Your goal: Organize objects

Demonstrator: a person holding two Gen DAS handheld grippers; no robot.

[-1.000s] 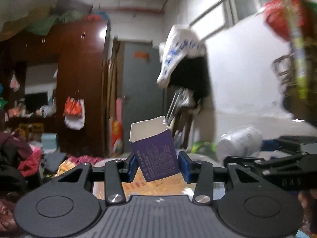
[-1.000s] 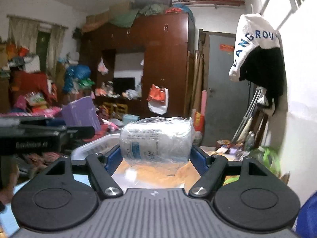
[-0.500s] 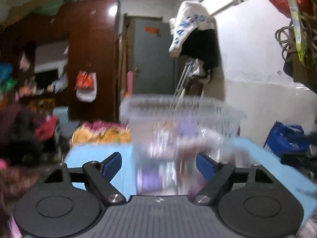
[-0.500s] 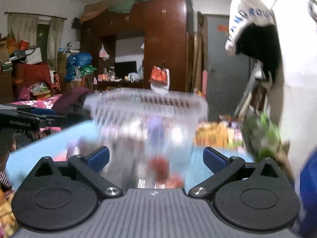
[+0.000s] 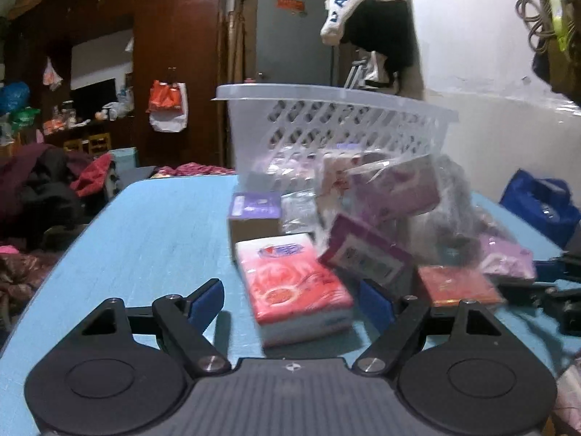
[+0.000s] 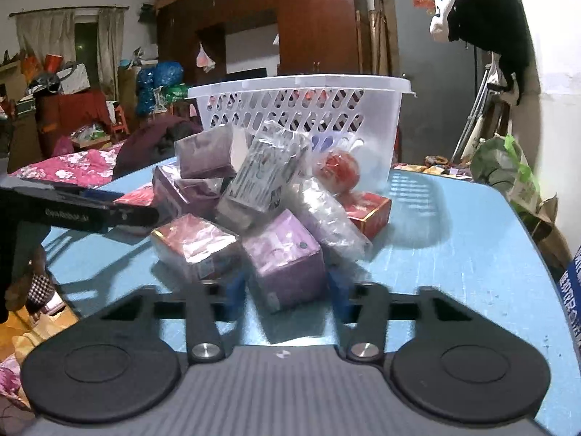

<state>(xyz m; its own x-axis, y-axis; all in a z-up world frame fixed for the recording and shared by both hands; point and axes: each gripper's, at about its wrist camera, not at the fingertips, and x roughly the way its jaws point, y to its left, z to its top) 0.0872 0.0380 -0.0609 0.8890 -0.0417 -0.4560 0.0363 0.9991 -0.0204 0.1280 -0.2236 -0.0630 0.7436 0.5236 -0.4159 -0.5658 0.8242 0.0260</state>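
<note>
A heap of small boxes and wrapped packs lies on the blue table [image 5: 145, 236] in front of a white slotted basket [image 5: 326, 101]. My left gripper [image 5: 290, 301] is open low over the table, its blue pads either side of a red tissue pack [image 5: 290, 279] without touching it. Beside the pack lie a purple packet [image 5: 366, 254] and a red box [image 5: 457, 283]. My right gripper [image 6: 287, 290] is closing on a purple box [image 6: 287, 254] at the heap's near edge, its blurred pads at the box's sides. The basket [image 6: 297, 83] stands behind, and the left gripper [image 6: 72, 210] reaches in from the left.
A wrapped pack [image 6: 265, 174] leans on top of the heap, with a red box [image 6: 366, 210] to its right. A blue bag [image 5: 541, 200] and a green bag [image 6: 504, 167] sit past the table's right edge by the wall. Clothes [image 5: 43, 181] are piled off the left side.
Both grippers have come down from the air to the table. The left no longer holds the purple carton, nor the right the wrapped roll. The right jaws have narrowed onto a purple box.
</note>
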